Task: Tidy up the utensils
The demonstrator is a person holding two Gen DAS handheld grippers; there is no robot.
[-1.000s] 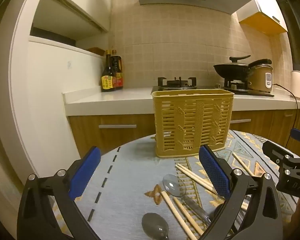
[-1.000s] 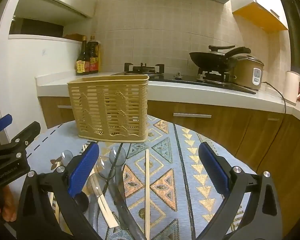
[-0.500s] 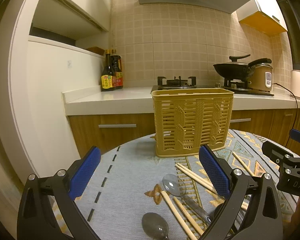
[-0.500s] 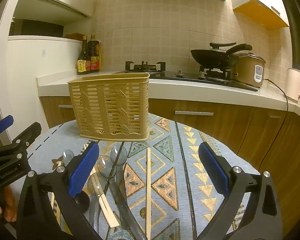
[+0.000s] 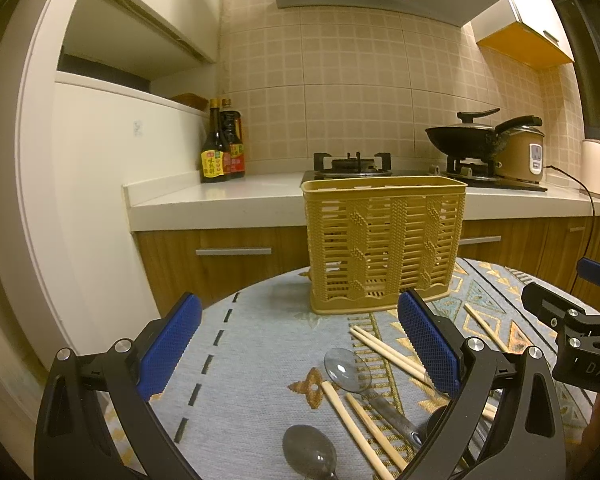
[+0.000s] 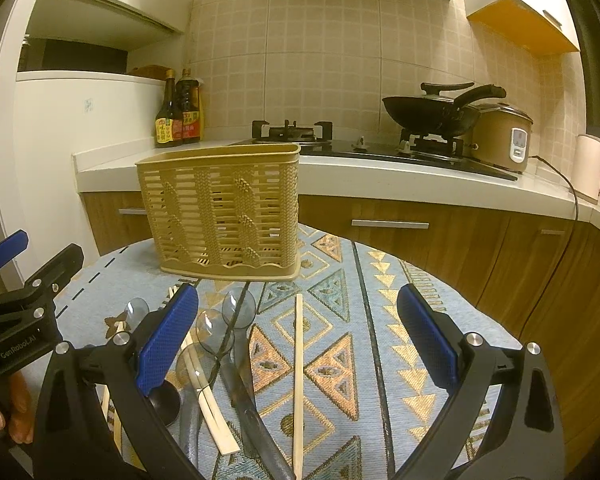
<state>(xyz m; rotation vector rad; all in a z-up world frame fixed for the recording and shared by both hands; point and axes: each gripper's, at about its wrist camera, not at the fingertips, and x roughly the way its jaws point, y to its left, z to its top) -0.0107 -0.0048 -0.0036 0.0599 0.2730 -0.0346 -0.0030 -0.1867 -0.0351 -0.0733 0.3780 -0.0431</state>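
A: What holds things here?

B: One basket (image 5: 384,248), a tan slatted one, upright at the far side of the round table (image 5: 252,344). Through the slats I can see nothing standing in it, though the inside is only partly visible.

A: And the utensils?

B: All loose on the patterned cloth (image 6: 380,320), nearer than the basket. In the right wrist view one chopstick (image 6: 298,376) lies alone, pointing at the basket. To its left is a heap: clear spoons (image 6: 239,307) with bowls toward the basket, their handles crossing, a pair of chopsticks (image 6: 204,384) among them, and a dark scoop (image 6: 165,400) at the near left.

A: From the other side?

B: The left wrist view shows a spoon (image 5: 348,369) in the middle, another spoon (image 5: 309,456) at the near edge, and chopsticks (image 5: 356,424) fanned out between and to the right of them.

A: The claws?

B: The left claw (image 5: 296,348) is spread wide with nothing between its blue pads. The right claw (image 6: 296,340) is also wide apart and empty, above the heap and the lone chopstick.

A: Anything in the way?

B: Each claw shows at the edge of the other's view. The basket's mouth is unobstructed. Behind the table: bottles (image 5: 222,148), a stove (image 5: 352,162), a wok (image 5: 468,138), a rice cooker (image 6: 500,136) and a kettle (image 6: 592,168).
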